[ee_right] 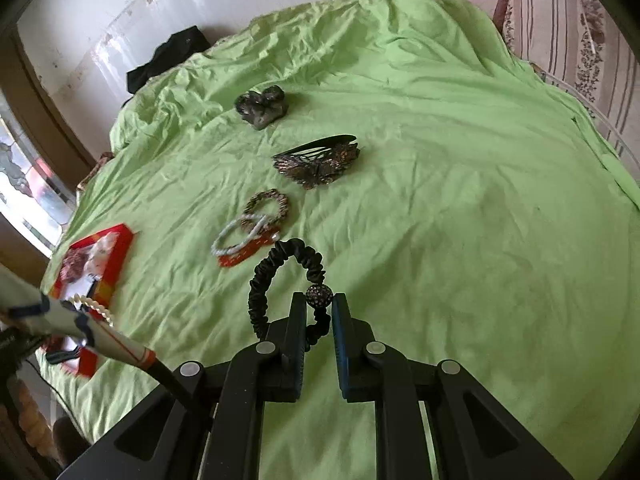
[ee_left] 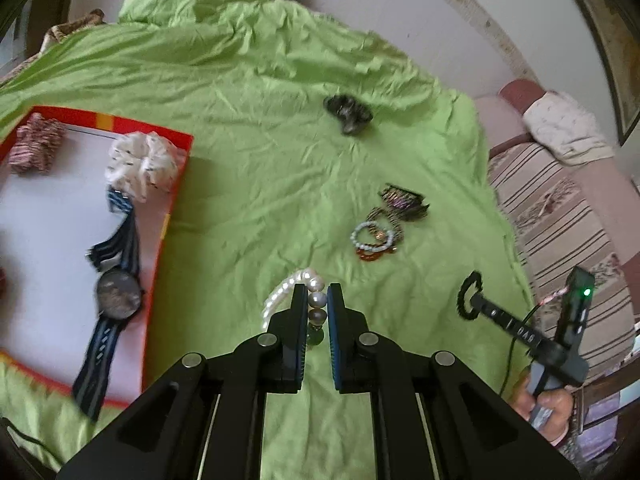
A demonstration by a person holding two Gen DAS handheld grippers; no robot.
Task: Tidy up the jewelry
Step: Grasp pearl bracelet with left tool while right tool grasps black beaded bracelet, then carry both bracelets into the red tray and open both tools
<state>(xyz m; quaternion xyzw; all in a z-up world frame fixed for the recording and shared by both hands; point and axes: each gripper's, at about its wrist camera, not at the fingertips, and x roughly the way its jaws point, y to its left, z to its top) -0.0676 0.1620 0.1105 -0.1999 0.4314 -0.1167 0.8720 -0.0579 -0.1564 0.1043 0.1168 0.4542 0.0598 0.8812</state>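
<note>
My left gripper (ee_left: pixel 318 294) is shut on a white pearl necklace (ee_left: pixel 284 292) with larger grey beads, held above the green sheet. My right gripper (ee_right: pixel 320 302) is shut on a black scrunchie bracelet (ee_right: pixel 276 268) with a sparkly bead; it also shows in the left wrist view (ee_left: pixel 466 296). A red-edged white tray (ee_left: pixel 176 184) at the left holds a watch (ee_left: pixel 116 296), a white scrunchie (ee_left: pixel 140 164) and a pink scrunchie (ee_left: pixel 36 148). Beaded bracelets (ee_right: pixel 248 232), a patterned hair clip (ee_right: pixel 320 164) and a dark claw clip (ee_right: pixel 264 108) lie on the sheet.
The green sheet (ee_right: pixel 440 200) covers the bed. A black cloth (ee_right: pixel 168 56) lies by the white wall at the far edge. Striped bedding (ee_left: pixel 560 208) lies to the right of the sheet. The tray also shows far left in the right wrist view (ee_right: pixel 124 240).
</note>
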